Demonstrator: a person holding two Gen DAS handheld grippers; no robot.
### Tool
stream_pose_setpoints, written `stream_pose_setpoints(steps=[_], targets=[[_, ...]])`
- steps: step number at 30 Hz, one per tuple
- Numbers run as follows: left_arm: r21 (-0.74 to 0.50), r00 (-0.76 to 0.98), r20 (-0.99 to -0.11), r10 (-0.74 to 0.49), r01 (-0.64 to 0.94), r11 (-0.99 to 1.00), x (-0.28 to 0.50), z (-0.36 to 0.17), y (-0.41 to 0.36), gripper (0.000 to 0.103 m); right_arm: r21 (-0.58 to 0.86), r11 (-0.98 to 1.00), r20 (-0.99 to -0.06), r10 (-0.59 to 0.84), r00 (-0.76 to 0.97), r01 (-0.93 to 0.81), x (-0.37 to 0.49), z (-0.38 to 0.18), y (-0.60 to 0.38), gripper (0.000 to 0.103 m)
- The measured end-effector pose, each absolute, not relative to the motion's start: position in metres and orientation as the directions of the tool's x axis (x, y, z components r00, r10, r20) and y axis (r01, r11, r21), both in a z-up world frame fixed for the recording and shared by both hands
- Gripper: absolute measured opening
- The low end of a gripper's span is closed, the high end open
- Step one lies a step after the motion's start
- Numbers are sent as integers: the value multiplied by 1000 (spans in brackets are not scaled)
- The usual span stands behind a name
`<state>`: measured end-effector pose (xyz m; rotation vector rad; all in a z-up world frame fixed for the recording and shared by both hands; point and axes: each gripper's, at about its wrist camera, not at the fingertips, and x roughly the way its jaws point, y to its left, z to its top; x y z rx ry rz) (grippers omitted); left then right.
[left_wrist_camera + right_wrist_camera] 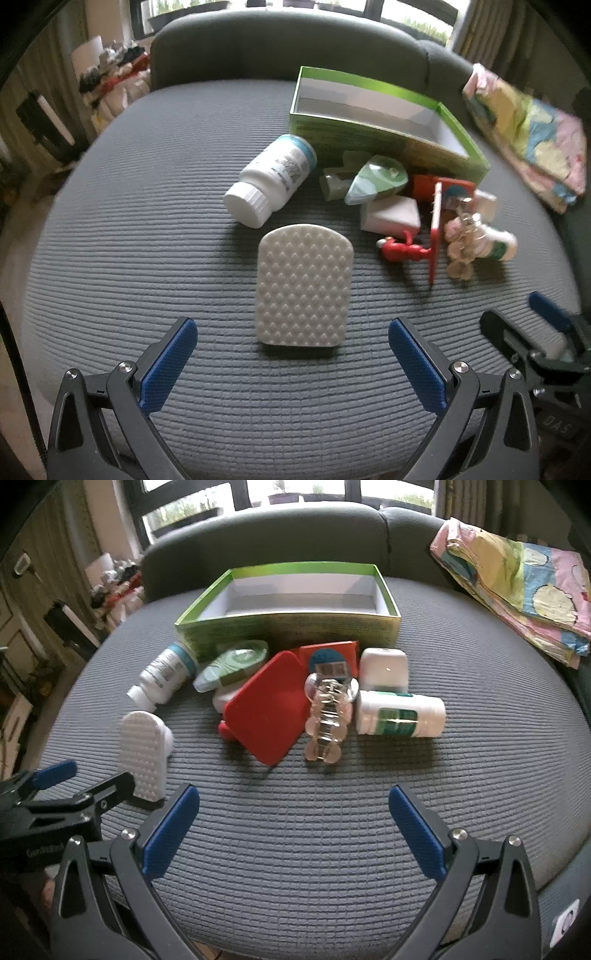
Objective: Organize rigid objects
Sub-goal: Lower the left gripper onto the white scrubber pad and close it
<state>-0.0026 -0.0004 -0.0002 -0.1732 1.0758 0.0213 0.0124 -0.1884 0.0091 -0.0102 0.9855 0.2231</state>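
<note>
A white bumpy pad lies on the grey ribbed cushion, just ahead of my open left gripper. Behind it lies a white pill bottle. An empty green box stands at the back. In front of the box sit a green-white tape dispenser, a red flat case, a clear hair claw, a white-green bottle and a white jar. My right gripper is open, short of the pile, holding nothing.
A folded colourful cloth rests on the sofa's right side. The sofa backrest rises behind the box. Clutter and a dark stand fill the room at the left. The cushion's front edge curves just below the grippers.
</note>
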Motion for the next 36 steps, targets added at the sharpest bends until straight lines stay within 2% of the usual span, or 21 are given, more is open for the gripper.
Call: stream_pose_setpoints(steps=[5,10,14,17,19,21,23,25,27,30,31,36], targets=[[-279,514,-835,-196,-90,956,-2,-4,23,103,192,938,-787,323,525,-289,5,4,-190,102],[-328,537,-810,-237,-78,941,0,-6,37,103,270,886,-757,437,485,-377,-1,-4,-179,102],[-367,539,-792,-287,-45,929,6,-15,43,103,356,819,-721,548,425,-451,-3,-13,-160,96],[-393,538,-778,-324,-14,919,11,-23,43,91,376,778,-704,593,391,-504,-5,-21,-139,90],[-401,534,-774,-340,3,916,14,-28,43,78,378,758,-695,612,377,-532,-4,-25,-126,83],[-412,529,-769,-360,21,911,16,-33,44,75,379,742,-685,627,371,-553,0,-30,-113,82],[-425,531,-757,-380,41,904,19,-37,45,72,384,737,-681,633,369,-557,5,-36,-103,72],[-438,532,-744,-404,68,896,22,-39,45,61,394,730,-674,643,364,-559,11,-41,-96,68],[-448,528,-738,-420,83,890,25,-42,45,56,389,739,-688,630,360,-550,17,-48,-90,64],[-472,528,-721,-448,98,876,28,-44,44,51,396,736,-688,634,353,-550,24,-51,-90,52],[-482,529,-714,-459,105,870,28,-44,45,48,397,731,-689,637,346,-555,26,-52,-88,45],[-485,545,-701,-460,108,868,26,-45,46,48,407,725,-683,646,342,-556,33,-55,-85,40]])
